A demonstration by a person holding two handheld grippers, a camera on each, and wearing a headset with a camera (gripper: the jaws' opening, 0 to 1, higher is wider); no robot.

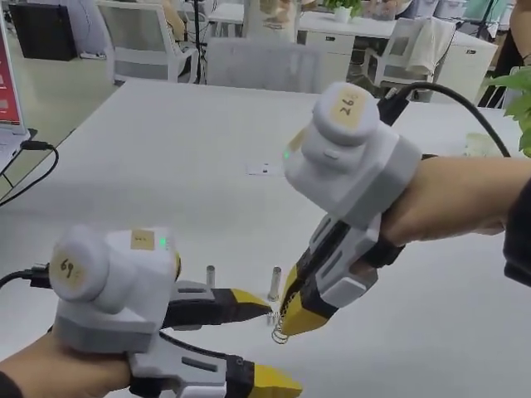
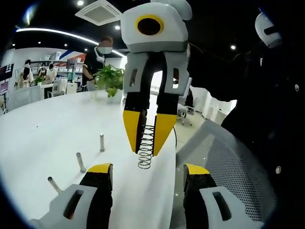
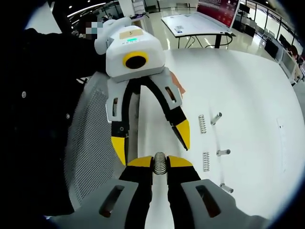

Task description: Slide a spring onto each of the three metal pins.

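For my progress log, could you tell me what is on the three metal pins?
Nothing: the three pins stand bare. One spring is clamped in the right gripper; two springs lie beside the pins. In the head view, the left gripper covers one pin.

I see a big white table (image 1: 166, 141). A small paper (image 1: 265, 168) lies far out on it. A black cable (image 1: 47, 172) hangs by its left side. A green plant (image 1: 518, 99) is at my right. White chairs (image 1: 149, 37) stand behind.
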